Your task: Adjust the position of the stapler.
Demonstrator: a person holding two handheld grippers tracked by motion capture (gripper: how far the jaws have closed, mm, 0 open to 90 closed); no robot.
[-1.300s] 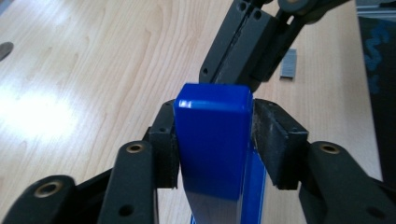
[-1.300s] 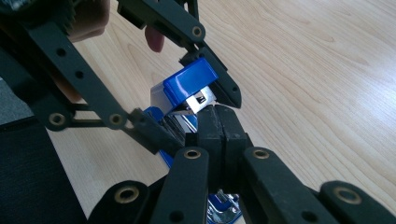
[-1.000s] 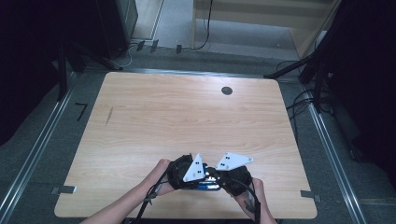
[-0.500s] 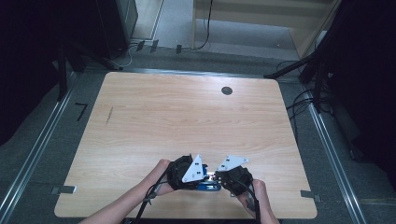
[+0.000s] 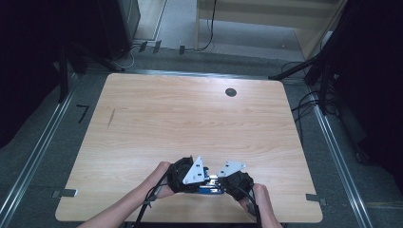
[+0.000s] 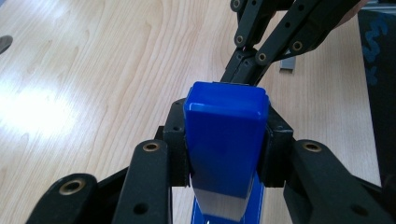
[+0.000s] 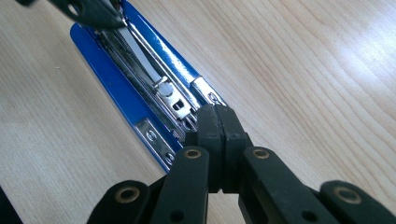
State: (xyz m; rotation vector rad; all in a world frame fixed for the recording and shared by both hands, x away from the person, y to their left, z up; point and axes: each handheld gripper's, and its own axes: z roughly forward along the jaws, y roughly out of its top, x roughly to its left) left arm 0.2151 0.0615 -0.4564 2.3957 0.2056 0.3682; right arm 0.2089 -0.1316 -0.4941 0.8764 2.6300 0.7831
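Near edge of the surface, stapler: a blue stapler (image 5: 209, 188) is lying between the two hand-held grippers, its blue top swung up and its metal staple channel (image 7: 140, 60) lying exposed.
Left hand-held gripper (image 6: 226, 140): its jaws are clamping the sides of the blue top, pads pressing on both flanks.
Right hand-held gripper (image 7: 217, 123): its jaws are pressing fully together, empty, tips sitting at the end of the channel by the hinge; whether they are touching the metal I cannot tell.
Hands: the left hand (image 5: 161, 183) and right hand (image 5: 259, 199) are coming in from the near side.
Surface (image 5: 190, 114): pale wood, with a dark round grommet (image 5: 231, 92) lying far right.
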